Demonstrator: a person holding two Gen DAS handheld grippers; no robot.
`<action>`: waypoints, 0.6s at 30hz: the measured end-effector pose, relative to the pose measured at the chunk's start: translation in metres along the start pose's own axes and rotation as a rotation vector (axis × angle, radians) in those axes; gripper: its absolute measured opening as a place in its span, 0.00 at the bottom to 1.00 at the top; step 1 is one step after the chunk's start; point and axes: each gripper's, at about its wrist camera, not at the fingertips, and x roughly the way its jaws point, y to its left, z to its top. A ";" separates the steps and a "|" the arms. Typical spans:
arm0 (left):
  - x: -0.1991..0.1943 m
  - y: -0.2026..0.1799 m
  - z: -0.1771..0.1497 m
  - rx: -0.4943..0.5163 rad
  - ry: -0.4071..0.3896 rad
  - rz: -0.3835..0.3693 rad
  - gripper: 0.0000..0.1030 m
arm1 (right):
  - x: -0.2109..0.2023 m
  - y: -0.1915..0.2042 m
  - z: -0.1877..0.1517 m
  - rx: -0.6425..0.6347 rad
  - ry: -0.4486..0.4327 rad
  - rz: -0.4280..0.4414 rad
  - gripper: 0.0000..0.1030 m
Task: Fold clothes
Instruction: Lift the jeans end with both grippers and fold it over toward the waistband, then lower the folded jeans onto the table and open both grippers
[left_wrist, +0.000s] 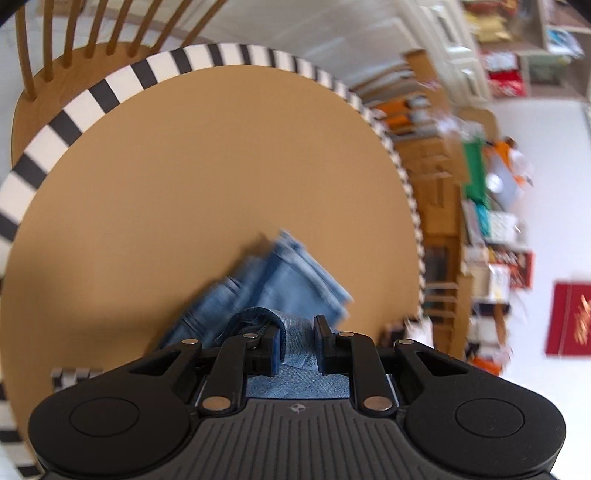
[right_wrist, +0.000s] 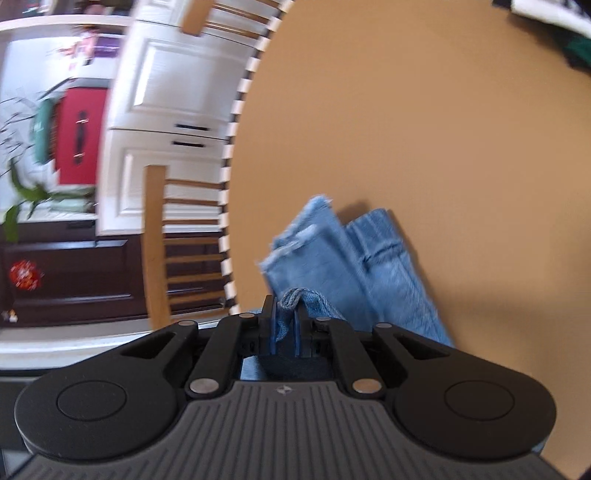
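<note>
Round table (left_wrist: 184, 166) underneath; your left gripper (left_wrist: 295, 341) and right gripper (right_wrist: 284, 325) both clench the jeans (right_wrist: 351, 258); your thin right pinch may slip.

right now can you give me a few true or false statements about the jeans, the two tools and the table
1. Both tools grip blue denim. True: the left tool and the right tool each have a fold of the jeans between their pads.
2. The jeans are black. False: they are light blue denim.
3. The table is round with a black-and-white striped rim. True.
4. The legs of the jeans hang off the table edge. False: in both views the legs lie on the tan tabletop.
5. A wooden chair stands behind the table in the left wrist view. True.
6. A plate sits on the table beside the jeans. False: no plate is visible.
</note>
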 end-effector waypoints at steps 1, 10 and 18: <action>0.011 0.002 0.009 -0.028 0.002 0.003 0.18 | 0.009 -0.005 0.009 0.028 0.006 -0.006 0.10; 0.060 -0.006 0.054 -0.100 -0.035 -0.082 0.18 | 0.025 -0.040 0.039 0.198 -0.039 0.093 0.20; 0.102 -0.018 0.066 -0.030 -0.150 -0.053 0.21 | -0.022 -0.025 0.040 -0.048 -0.287 0.098 0.50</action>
